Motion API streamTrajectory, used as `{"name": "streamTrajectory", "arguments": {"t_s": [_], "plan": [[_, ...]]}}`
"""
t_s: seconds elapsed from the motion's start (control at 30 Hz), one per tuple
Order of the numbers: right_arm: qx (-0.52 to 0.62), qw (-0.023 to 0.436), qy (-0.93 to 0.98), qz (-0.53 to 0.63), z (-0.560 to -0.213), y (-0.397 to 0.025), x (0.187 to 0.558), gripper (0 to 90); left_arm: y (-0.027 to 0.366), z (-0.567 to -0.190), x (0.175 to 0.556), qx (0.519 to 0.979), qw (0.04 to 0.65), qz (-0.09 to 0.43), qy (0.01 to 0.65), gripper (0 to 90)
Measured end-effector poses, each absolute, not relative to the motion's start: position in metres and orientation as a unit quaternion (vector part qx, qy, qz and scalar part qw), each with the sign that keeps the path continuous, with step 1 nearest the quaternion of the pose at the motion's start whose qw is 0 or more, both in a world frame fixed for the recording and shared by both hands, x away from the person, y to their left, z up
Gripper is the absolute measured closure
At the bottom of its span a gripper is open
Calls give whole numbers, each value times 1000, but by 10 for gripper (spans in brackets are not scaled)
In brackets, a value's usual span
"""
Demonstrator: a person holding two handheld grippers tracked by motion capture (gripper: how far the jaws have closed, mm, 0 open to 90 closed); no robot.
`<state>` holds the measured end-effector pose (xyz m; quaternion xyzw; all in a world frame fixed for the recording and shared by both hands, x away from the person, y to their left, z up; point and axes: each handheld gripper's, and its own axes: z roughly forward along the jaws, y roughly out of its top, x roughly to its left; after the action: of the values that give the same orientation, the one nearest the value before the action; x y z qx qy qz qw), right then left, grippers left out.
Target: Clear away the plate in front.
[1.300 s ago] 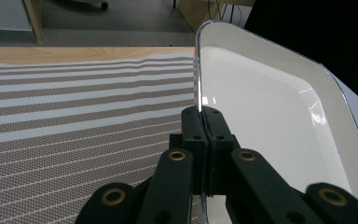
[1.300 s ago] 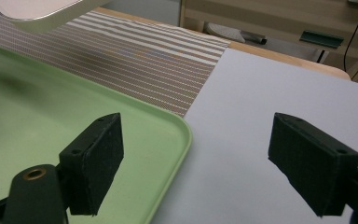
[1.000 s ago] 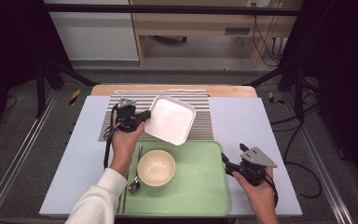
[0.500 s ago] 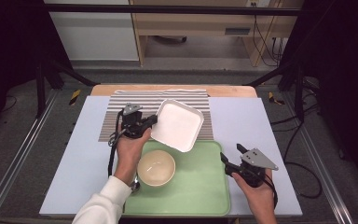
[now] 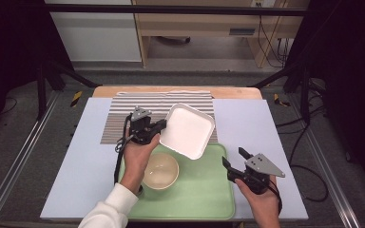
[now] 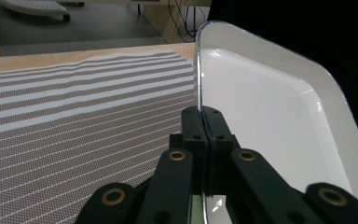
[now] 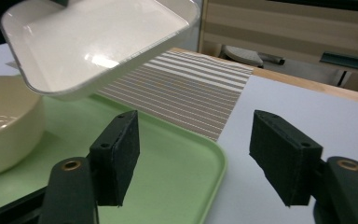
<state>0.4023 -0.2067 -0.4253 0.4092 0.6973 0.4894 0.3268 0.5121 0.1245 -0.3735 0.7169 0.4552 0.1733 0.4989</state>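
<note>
white dish point(image 5: 188, 129): glossy, smooth, plastic-looking
striped mat point(image 5: 123, 116): woven cloth, matt
green tray point(image 5: 204, 190): smooth plastic, slight sheen
cream bowl point(image 5: 159, 171): glossy
jaws: matt black

A wooden table point(image 5: 228, 92) carries a pale blue mat point(image 5: 76, 166). On that mat lie a striped cloth point(image 5: 123, 114) and a green tray point(image 5: 204, 190), the tray nearer the person

My high view looks forward and down on the whole desk point(image 5: 66, 156) from above my side. My left gripper view sits very close, looking along the white square dish point(image 6: 279, 116) across the striped mat point(image 6: 74, 116). My right gripper view looks low over the green tray point(image 7: 168, 172). All three share dish and mat.
</note>
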Motion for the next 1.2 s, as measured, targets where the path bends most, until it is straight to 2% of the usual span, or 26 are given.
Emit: {"name": "streamTrajectory", "arguments": {"t_s": [0.3, 0.5, 0.6, 0.7, 0.8, 1.07, 1.2], "plan": [[402, 298, 690, 523, -417, -194, 390, 357, 113, -371, 501, 715, 502, 178, 452, 889], [394, 302, 685, 533, -414, -184, 384, 358, 109, -374, 490, 711, 513, 172, 449, 890], [400, 303, 680, 535, -414, -181, 385, 340, 107, -375, 486, 706, 517, 178, 450, 890], [418, 290, 668, 543, -414, -181, 386, 271, 106, -377, 483, 703, 520, 180, 450, 890], [420, 296, 664, 543, -413, -178, 388, 269, 106, -378, 481, 701, 522, 183, 450, 890], [432, 282, 663, 543, -417, -168, 399, 359, 99, -384, 475, 701, 524, 188, 446, 890], [448, 270, 662, 536, -422, -168, 407, 439, 97, -388, 476, 700, 523, 186, 450, 890]]}}
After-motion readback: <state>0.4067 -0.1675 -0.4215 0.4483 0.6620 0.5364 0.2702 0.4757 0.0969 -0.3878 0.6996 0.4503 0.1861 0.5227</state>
